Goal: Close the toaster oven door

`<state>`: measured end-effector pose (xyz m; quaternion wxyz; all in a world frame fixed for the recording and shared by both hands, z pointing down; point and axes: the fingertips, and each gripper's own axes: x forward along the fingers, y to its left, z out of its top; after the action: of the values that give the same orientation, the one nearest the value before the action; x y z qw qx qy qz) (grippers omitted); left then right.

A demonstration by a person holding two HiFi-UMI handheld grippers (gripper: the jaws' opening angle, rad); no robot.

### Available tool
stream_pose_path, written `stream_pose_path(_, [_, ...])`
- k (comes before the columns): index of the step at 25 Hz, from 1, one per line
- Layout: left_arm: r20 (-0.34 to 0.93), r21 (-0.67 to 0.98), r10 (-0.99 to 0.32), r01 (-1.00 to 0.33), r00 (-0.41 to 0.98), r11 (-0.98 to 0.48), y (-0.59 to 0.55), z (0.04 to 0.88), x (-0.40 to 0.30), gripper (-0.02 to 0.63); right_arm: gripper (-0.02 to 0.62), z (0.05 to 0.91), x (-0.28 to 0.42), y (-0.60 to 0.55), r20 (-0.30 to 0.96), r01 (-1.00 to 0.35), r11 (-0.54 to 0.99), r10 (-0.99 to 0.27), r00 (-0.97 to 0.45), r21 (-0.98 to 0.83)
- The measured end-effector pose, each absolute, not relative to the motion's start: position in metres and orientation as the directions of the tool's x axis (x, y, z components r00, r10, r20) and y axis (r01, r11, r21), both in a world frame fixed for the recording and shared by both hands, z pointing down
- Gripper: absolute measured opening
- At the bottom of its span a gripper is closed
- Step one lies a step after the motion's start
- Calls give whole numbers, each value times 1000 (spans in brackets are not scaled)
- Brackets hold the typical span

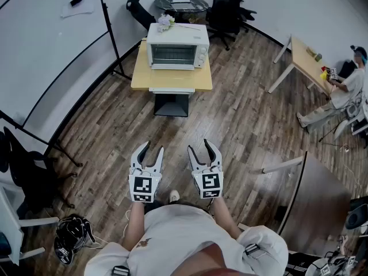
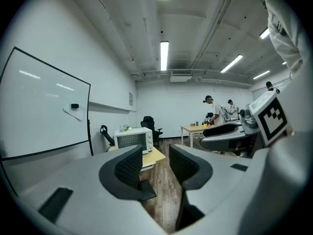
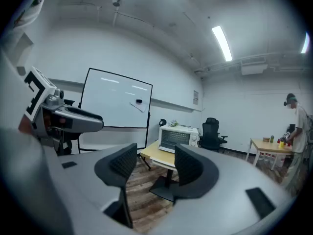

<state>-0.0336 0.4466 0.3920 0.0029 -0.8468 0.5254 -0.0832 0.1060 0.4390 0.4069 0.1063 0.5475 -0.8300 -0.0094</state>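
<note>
A white toaster oven [image 1: 177, 45] stands on a small wooden table [image 1: 141, 76] well ahead of me; its glass door looks upright against the front. The oven also shows in the left gripper view [image 2: 133, 139] and the right gripper view [image 3: 178, 137]. My left gripper [image 1: 152, 148] and right gripper [image 1: 199, 146] hang side by side close to my body, over the wood floor, far from the oven. Each has a narrow gap between its jaws and nothing in it. From the left gripper [image 2: 159, 168] the oven lies left of its jaws; from the right gripper [image 3: 155, 165] it shows between them.
A whiteboard on a black stand [image 1: 109, 33] runs along the left wall. An office chair [image 1: 227, 7] and a round table [image 1: 181, 3] stand behind the oven. A person [image 1: 345, 88] sits at a wooden desk [image 1: 307, 59] at right. A dark tabletop [image 1: 322, 206] is near right, a bag [image 1: 72, 237] near left.
</note>
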Motion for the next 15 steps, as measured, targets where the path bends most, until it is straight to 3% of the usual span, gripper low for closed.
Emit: stream_pose_path(15, [143,-93,-892,-891,430,-444,402,399,-19,164,255,409,124,395,138,-912,394,-915,-378,111])
